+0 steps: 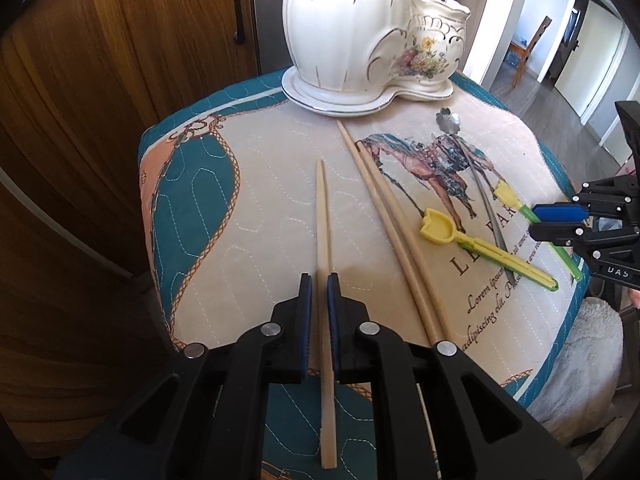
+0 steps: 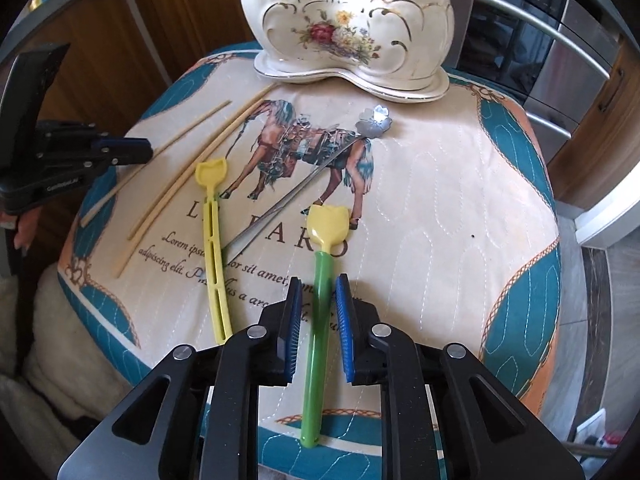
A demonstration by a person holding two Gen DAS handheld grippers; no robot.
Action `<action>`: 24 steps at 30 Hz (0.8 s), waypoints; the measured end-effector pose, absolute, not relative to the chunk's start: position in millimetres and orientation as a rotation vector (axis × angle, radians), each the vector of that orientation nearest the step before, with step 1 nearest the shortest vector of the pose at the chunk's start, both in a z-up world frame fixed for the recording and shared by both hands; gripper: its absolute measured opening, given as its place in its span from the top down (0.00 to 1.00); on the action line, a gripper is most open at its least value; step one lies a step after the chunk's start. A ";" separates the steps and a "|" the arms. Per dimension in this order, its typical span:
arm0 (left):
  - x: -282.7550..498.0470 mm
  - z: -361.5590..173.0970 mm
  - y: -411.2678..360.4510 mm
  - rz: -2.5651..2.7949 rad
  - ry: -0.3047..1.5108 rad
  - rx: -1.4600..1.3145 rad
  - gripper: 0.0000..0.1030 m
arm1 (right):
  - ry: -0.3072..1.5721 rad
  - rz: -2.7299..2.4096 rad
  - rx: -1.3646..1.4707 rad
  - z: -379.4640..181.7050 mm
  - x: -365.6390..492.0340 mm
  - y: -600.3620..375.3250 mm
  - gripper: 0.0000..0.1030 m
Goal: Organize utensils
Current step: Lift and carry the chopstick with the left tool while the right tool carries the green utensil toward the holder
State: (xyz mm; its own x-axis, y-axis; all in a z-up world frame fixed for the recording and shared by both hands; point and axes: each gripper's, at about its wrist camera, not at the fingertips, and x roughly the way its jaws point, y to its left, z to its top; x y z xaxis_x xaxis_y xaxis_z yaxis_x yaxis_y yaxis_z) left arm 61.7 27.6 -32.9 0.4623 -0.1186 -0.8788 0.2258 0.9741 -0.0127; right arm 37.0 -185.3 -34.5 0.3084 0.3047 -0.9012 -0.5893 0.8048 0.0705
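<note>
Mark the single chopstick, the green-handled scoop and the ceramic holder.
single chopstick (image 1: 323,216), left wrist view, bare middle of the stick ahead of the jaws.
green-handled scoop (image 2: 325,224), right wrist view, yellow head.
ceramic holder (image 2: 352,12), right wrist view, front wall above the flowers.
</note>
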 end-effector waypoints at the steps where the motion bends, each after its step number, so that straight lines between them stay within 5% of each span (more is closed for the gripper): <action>1: 62.7 -33.2 26.9 -0.216 1.075 0.115 0.84 | 1.108 0.603 -0.304 -34.6 36.9 -184.1 0.82; 10: 72.0 -35.3 17.5 -0.223 1.101 0.198 0.78 | 1.065 0.616 -0.326 -34.7 32.8 -179.7 0.90; 14: 74.0 -35.3 21.7 -0.223 1.094 0.184 0.93 | 1.021 0.615 -0.292 -29.5 30.5 -183.5 0.90; 24: 63.2 -2.3 44.7 -0.221 0.891 0.028 0.94 | 0.758 0.629 -0.060 16.2 31.6 -203.9 0.90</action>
State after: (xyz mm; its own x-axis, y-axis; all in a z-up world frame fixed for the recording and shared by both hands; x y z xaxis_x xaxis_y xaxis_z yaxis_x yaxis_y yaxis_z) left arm 63.2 44.7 -2.3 0.6076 -0.1794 -0.7737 0.2024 0.9770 -0.0676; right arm 31.6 -203.9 16.2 0.5530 0.5107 -0.6583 -0.5526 0.8161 0.1689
